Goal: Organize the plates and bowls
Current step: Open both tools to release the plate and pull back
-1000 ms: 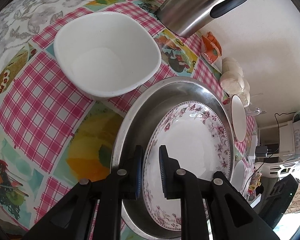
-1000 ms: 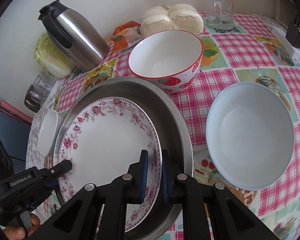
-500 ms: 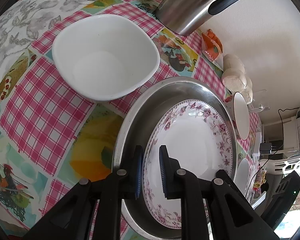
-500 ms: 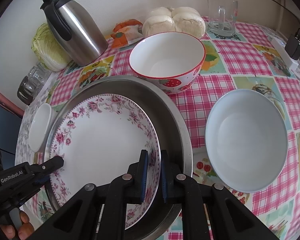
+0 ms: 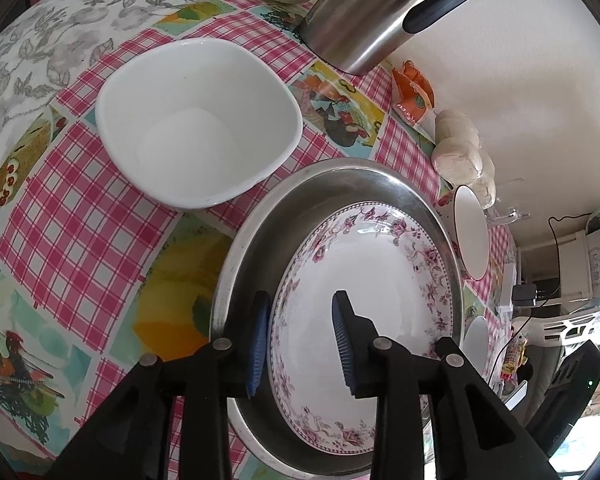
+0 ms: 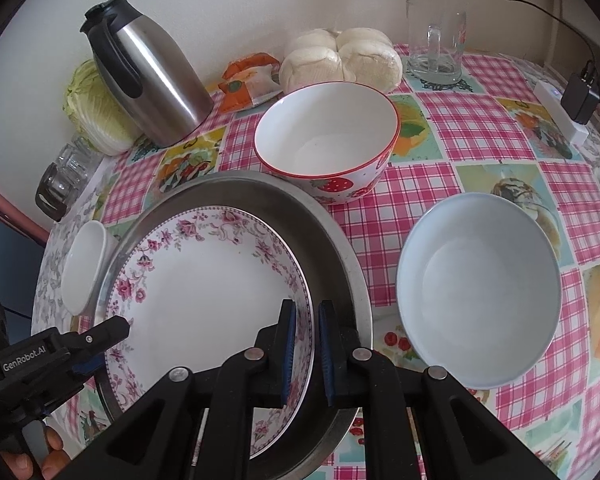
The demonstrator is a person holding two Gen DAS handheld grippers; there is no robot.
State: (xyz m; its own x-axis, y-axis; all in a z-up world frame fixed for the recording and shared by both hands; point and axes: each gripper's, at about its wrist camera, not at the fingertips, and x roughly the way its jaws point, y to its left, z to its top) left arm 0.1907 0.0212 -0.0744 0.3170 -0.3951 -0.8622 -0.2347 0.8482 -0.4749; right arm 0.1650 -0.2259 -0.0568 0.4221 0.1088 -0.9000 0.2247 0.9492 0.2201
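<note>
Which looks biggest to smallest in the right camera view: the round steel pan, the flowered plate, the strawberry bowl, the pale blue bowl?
1. Round steel pan
2. Flowered plate
3. Pale blue bowl and strawberry bowl: unsure, the blue one sits nearer the camera.

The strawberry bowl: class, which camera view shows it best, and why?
The right wrist view: the strawberry bowl appears whole, with red rim, white inside and strawberry pattern, behind the steel pan. In the left wrist view only a thin sliver of it shows at the pan's far edge.
</note>
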